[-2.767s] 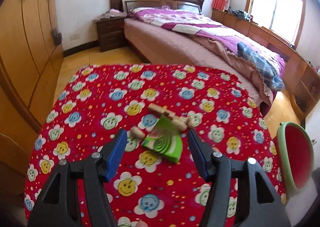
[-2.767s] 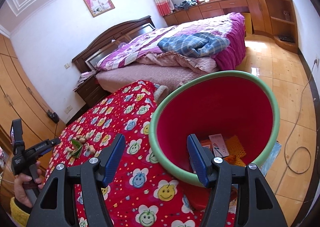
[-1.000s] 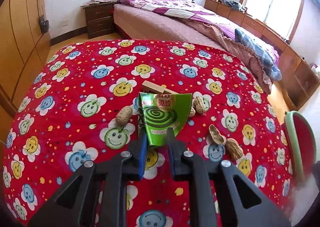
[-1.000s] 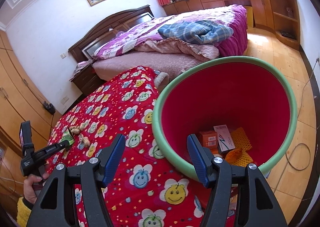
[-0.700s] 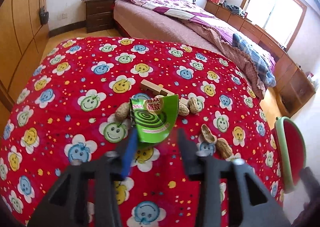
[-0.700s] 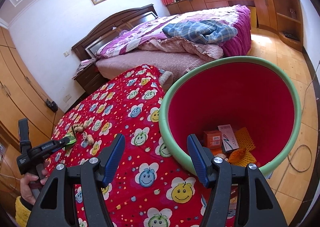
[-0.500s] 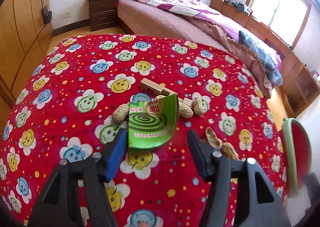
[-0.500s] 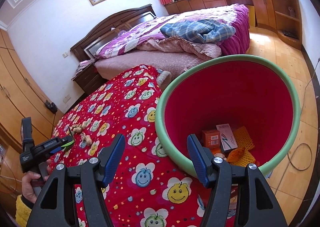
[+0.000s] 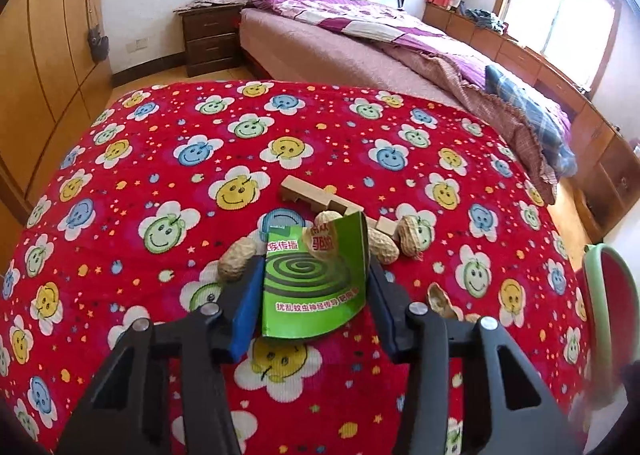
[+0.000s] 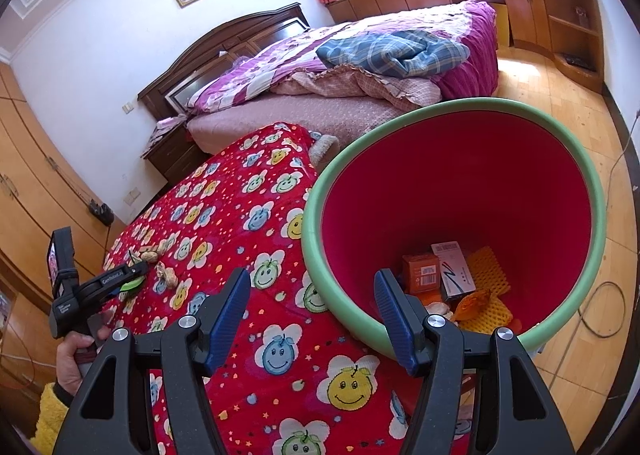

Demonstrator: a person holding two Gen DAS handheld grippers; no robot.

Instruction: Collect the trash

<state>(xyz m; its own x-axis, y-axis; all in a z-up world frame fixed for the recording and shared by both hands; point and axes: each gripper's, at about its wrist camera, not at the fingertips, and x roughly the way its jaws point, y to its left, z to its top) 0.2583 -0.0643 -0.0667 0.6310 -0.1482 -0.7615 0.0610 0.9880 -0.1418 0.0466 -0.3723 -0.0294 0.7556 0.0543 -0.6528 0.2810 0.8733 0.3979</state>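
Note:
A green mosquito-coil card (image 9: 314,279) lies on the red flowered tablecloth (image 9: 168,159) among several peanut shells (image 9: 237,258) and a notched wooden block (image 9: 320,199). My left gripper (image 9: 314,283) is open, its blue fingers on either side of the card. My right gripper (image 10: 314,295) is open and empty, held over the near rim of a red bin with a green rim (image 10: 452,143), which holds small boxes (image 10: 454,271) and orange foam net. The bin also shows at the right edge of the left wrist view (image 9: 596,295).
A bed (image 9: 360,39) with purple bedding stands beyond the table. A nightstand (image 9: 208,35) is left of it, wooden wardrobes (image 9: 48,39) on the far left. A cable (image 10: 600,307) lies on the wooden floor right of the bin.
My left gripper was shut on the green card a second ago. It has opened and now straddles the card lower down. The right gripper stays open over the bin.

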